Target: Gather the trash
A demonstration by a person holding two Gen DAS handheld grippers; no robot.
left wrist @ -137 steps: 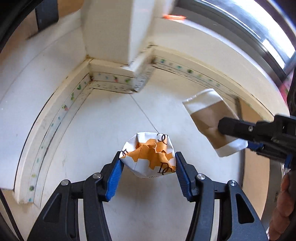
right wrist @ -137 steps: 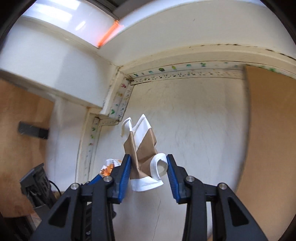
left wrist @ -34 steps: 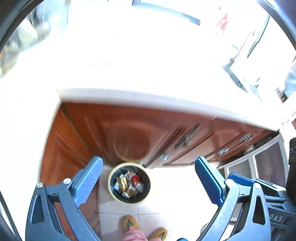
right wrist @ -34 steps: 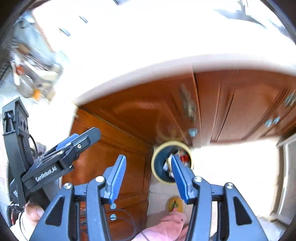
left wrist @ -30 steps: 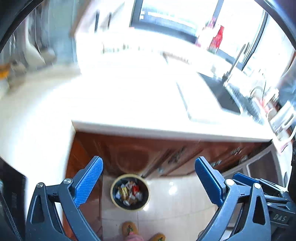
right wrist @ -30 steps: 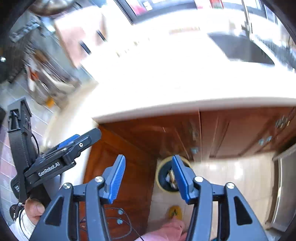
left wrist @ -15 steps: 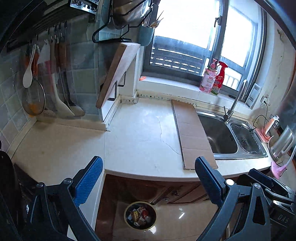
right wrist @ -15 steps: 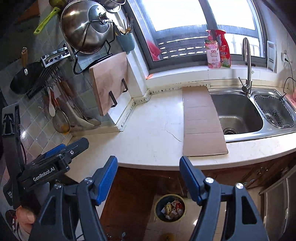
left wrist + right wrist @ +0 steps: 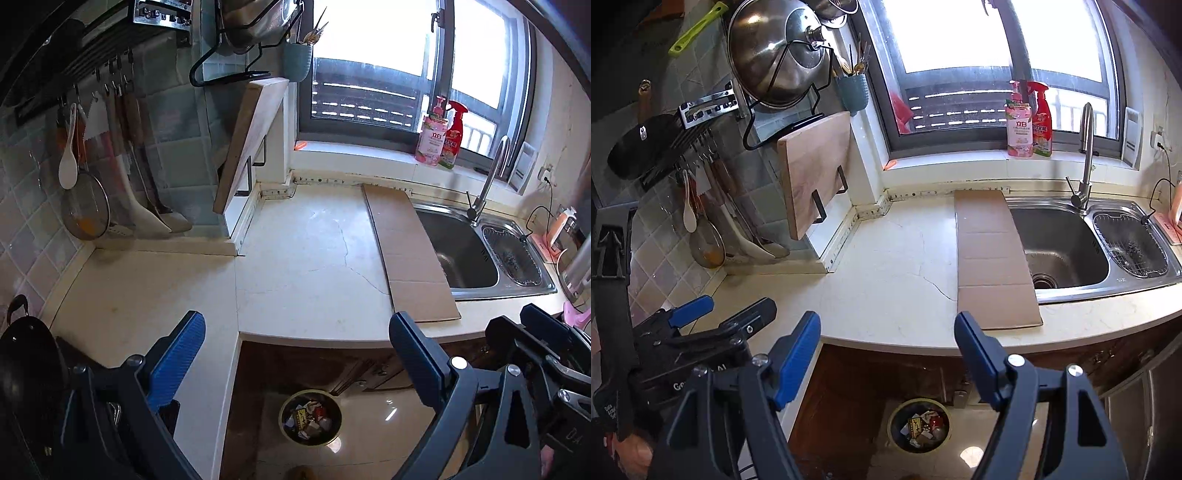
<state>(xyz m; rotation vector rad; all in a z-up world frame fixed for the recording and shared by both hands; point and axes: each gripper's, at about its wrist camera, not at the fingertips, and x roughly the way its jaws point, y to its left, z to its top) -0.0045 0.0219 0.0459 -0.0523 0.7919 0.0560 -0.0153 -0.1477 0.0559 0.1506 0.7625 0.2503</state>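
Kitchen table (image 9: pixel 886 288) looks clear of trash, only cardboard (image 9: pixel 993 258) at the sink edge. Wrappers sit in the floor bin (image 9: pixel 919 424). Left tongs (image 9: pixel 295 354) open, empty; right tongs (image 9: pixel 888 350) opening, empty. Likely done.

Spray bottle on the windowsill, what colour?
Red spray bottle, beside a pink soap bottle. Clearest in the right wrist view.

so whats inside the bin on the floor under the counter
The trash bin holds a heap of crumpled wrappers and paper scraps, white, red and yellow among them. Only the top layer shows; whatever lies beneath it, and the bin's bottom, are covered.
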